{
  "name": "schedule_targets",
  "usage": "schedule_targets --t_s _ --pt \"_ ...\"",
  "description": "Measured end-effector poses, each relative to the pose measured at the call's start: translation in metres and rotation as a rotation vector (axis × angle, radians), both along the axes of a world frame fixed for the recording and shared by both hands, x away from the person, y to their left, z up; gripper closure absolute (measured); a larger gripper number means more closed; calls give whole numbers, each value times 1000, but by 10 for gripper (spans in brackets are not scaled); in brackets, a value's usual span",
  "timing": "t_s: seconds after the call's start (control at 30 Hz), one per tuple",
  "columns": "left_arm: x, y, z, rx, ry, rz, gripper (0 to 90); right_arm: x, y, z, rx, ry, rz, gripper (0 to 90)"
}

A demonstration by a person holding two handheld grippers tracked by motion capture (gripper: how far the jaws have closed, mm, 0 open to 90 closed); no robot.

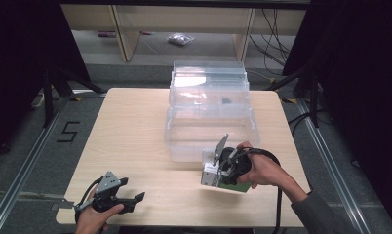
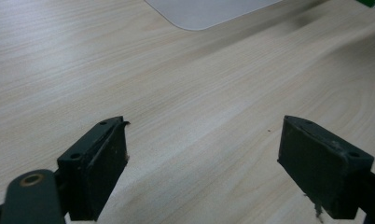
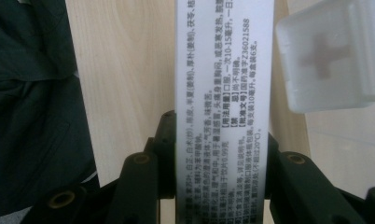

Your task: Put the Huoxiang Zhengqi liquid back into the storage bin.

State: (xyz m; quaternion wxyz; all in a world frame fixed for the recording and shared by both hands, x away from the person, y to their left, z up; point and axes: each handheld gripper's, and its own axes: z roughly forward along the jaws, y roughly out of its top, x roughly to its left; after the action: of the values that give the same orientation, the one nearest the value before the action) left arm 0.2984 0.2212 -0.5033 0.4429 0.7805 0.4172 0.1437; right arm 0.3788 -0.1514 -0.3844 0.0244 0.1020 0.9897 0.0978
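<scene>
A white medicine box (image 3: 223, 84) with black printed text and a green edge stands between the jaws of my right gripper (image 3: 220, 140), which is shut on it. In the high view the right gripper (image 1: 222, 170) holds this box (image 1: 209, 176) just above the table, in front of the clear plastic storage bin (image 1: 174, 141). My left gripper (image 1: 134, 201) rests near the table's front left edge. Its jaws are wide open over bare wood (image 2: 204, 135) with nothing between them.
The clear bin stands at the table's middle back with its lid (image 1: 208, 78) raised behind it; a small dark item (image 1: 226, 101) lies inside. A white translucent latch (image 3: 330, 60) of the bin is close by the held box. A dark sleeve (image 3: 31, 116) is at the left.
</scene>
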Motion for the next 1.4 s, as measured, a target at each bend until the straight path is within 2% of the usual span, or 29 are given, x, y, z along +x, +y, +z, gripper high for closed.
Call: schedule_targets --t_s 0.03,0.07,0.13,0.17,0.2,0.3,0.37,0.5,0.53,0.6,0.63,0.67,0.77,0.83,0.87,0.93,0.97,1.0,1.1,1.17,1.33,1.37,1.4 --pt "0 0 0 0 0 0 148 0 0 0 0 0 0 646" --pt "0 0 0 0 0 -1 148 3 0 6 12 -14 31 647" --pt "0 0 0 2 -1 -2 148 3 -1 8 17 -12 20 647" --pt "0 0 0 1 -2 -1 148 5 0 14 24 -27 45 647" --pt "0 0 0 1 -1 -1 148 3 0 17 13 -23 -6 647" --pt "0 0 0 1 -1 1 149 6 -1 24 22 -25 8 648" --pt "0 0 0 1 -1 2 148 7 -1 33 20 -38 -10 648" --pt "0 0 0 1 -1 0 149 8 -1 44 21 -54 -4 648" --pt "0 0 0 0 -1 2 149 11 -1 47 30 -59 34 649" --pt "0 0 0 0 -1 2 149 14 -1 55 28 -66 30 649" --pt "0 0 0 0 -1 2 148 14 -1 58 20 -66 8 649" --pt "0 0 0 0 -3 2 148 18 -1 60 32 -75 42 649" --pt "0 0 0 0 0 3 149 21 -1 67 22 -77 10 650" --pt "0 0 0 0 -1 1 148 26 -1 71 31 -86 47 650" --pt "0 0 0 -1 -2 1 148 27 0 74 24 -86 27 650" --pt "0 0 0 -1 -3 0 148 32 0 78 22 -91 35 650" --pt "0 0 0 -1 -3 0 149 33 0 80 20 -85 10 650" --pt "0 0 0 -1 -3 1 149 37 0 81 21 -88 29 650" --pt "-1 0 0 -4 -3 9 148 45 -1 84 4 -94 19 650" --pt "-1 0 0 -5 -4 9 149 49 -2 87 4 -99 -17 651" --pt "0 0 0 -9 -4 2 148 64 -5 93 -1 -107 -25 651" --pt "0 0 0 -11 -5 2 148 68 -5 94 1 -113 7 651" --pt "-1 0 0 -8 -4 6 148 68 -6 94 1 -100 -42 651"
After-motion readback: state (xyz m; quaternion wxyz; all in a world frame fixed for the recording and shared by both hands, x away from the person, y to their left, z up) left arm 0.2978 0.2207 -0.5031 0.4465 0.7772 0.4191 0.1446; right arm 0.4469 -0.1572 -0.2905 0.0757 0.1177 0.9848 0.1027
